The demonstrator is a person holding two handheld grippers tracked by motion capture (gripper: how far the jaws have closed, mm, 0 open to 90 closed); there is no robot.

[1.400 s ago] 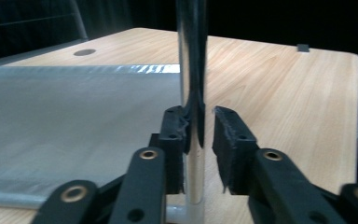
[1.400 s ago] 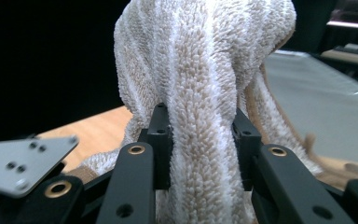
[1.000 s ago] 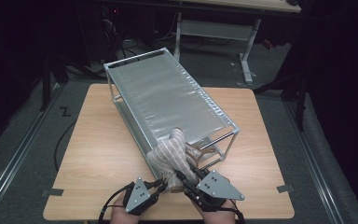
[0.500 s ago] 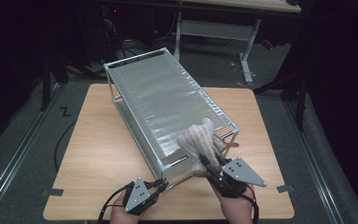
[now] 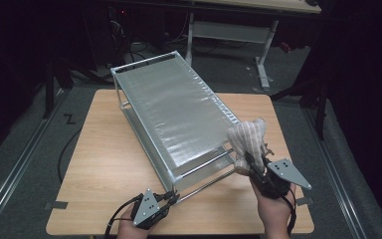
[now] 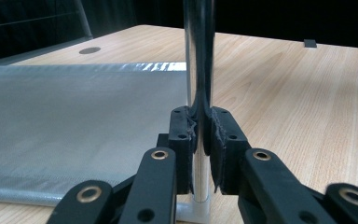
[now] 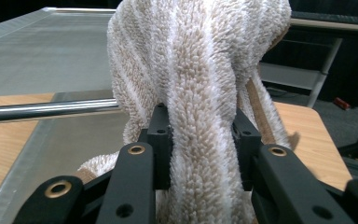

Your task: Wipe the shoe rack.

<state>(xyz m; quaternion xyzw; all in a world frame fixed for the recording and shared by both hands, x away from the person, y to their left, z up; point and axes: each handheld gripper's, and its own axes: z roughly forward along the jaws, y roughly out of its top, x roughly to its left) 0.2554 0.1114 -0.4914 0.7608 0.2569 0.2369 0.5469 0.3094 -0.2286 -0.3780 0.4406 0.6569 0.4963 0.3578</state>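
A two-tier metal rack (image 5: 174, 109) with silvery mesh shelves lies diagonally across the wooden table (image 5: 104, 154). My left gripper (image 5: 171, 198) at the rack's near corner is shut on its upright chrome post (image 6: 198, 70), with the pads (image 6: 185, 135) pressed on either side of it. My right gripper (image 5: 251, 164) at the rack's near right end is shut on a beige and white striped fluffy towel (image 5: 247, 139), bunched up between the jaws. In the right gripper view the towel (image 7: 200, 93) hangs in front of a chrome rail (image 7: 46, 111) and the mesh shelf (image 7: 42, 51).
The table's near edge lies just behind both hands, with tape marks (image 5: 55, 205) at its corners. Bare wood lies left of the rack and at the far right. A white desk frame (image 5: 229, 30) stands on the dark floor beyond the table.
My right gripper has carried the towel to the right along the rack's near end, from beside the left gripper to the right corner. The left gripper has stayed on the post.
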